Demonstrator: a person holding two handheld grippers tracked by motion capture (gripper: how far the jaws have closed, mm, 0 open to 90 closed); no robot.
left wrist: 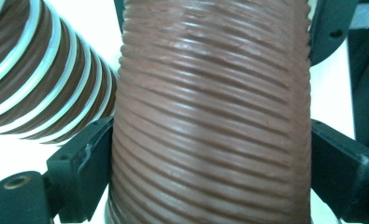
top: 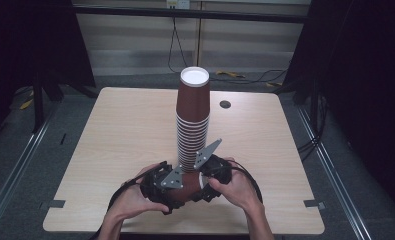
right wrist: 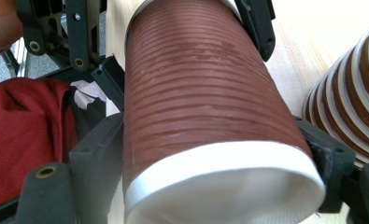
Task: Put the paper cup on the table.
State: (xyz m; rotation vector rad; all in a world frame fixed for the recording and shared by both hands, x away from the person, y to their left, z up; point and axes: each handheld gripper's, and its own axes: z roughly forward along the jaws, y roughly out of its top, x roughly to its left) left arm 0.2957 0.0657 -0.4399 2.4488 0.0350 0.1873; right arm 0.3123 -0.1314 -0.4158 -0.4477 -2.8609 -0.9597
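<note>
Ribbed brown paper cup (right wrist: 205, 107) with white rim, lying sideways low over pale wooden worktop (top: 125, 130), pinched at one end by left hand-held gripper (top: 161, 181), at the rim end by right hand-held gripper (top: 211, 176). Just behind: tall stack of upturned brown paper cups (top: 193, 117).

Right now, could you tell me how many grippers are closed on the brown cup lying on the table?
2: the left gripper clamps one end of the brown cup, and the right gripper clamps its rim end, in front of the tall cup stack.
</note>
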